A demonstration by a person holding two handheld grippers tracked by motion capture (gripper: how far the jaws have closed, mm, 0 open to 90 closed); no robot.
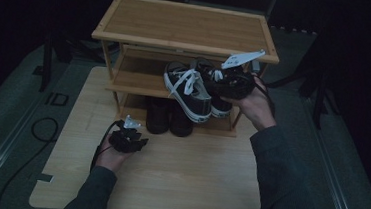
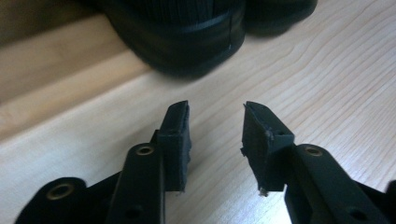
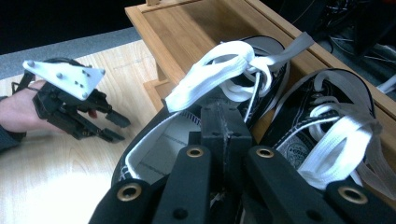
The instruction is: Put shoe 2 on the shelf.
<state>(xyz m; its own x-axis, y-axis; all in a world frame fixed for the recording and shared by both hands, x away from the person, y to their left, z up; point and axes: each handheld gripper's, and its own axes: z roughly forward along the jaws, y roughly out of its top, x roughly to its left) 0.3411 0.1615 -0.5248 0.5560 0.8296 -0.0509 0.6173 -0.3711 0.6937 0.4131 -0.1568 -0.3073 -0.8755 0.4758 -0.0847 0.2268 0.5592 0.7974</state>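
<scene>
Resting low over the counter (image 1: 167, 183), in front of the shoe rack (image 1: 185, 24), the left gripper (image 1: 129, 140) is held with its fingers (image 2: 175, 140) partly spread and nothing between them; a dark boot (image 1: 158, 115) on the rack's bottom shelf is seen just ahead of them. To the right, on the rack's middle shelf, a pair of black canvas sneakers with white laces is shown, and the nearer sneaker (image 3: 187, 126) is pinched at its collar by the right gripper (image 3: 226, 135), whose fingers are pressed together on the thin canvas edge beside the tongue. Its partner (image 3: 327, 121) lies just beside it, deeper in the rack. The sneaker is judged light and soft in the upper, so the canvas may fold or slip under a pinch; the stiff rubber sole or heel counter is thought the firmer hold. Loose laces (image 3: 224, 60) could be snagged on the rack's frame.
</scene>
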